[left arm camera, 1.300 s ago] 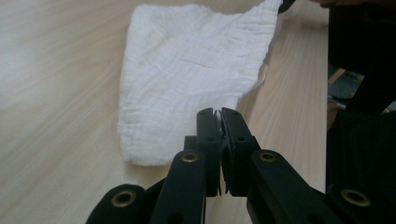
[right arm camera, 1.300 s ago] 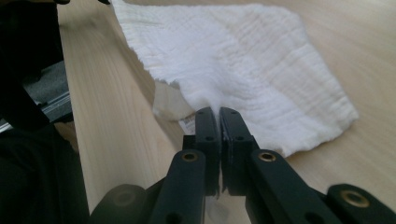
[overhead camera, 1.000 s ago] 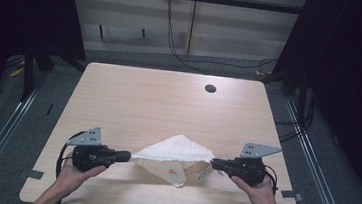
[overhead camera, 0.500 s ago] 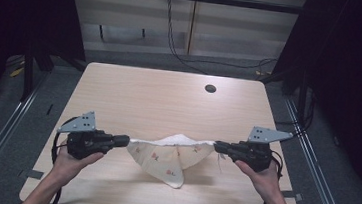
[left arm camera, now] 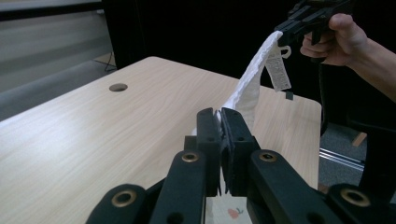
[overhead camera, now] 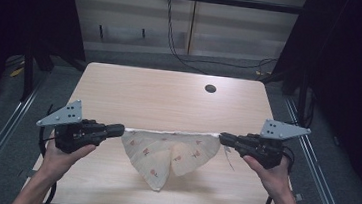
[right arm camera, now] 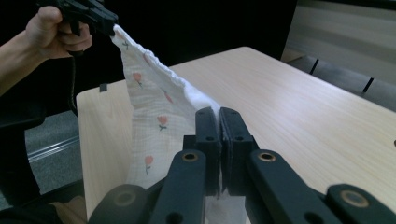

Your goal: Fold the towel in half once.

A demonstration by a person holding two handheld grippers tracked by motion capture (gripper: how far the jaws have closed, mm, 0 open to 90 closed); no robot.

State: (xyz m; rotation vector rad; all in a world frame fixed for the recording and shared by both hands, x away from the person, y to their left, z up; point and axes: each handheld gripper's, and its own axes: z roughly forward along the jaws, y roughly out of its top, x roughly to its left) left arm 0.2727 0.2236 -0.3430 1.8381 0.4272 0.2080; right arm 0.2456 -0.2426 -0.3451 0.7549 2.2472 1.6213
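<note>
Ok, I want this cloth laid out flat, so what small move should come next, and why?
Probably lift a little higher. The left hand-held gripper and the right hand-held gripper each pinch a corner of the cloth, and its top edge is taut, but the folded lower tip seems to touch the table. Raising it clear should let it hang open.

a lab-style recording booth: a bare wooden table [overhead camera: 169, 101] with a cable hole [overhead camera: 210, 89] stands between black curtains [overhead camera: 352, 73], metal floor rails [overhead camera: 0, 135] at both sides, cables [overhead camera: 175, 41] hanging at the top centre.
</note>
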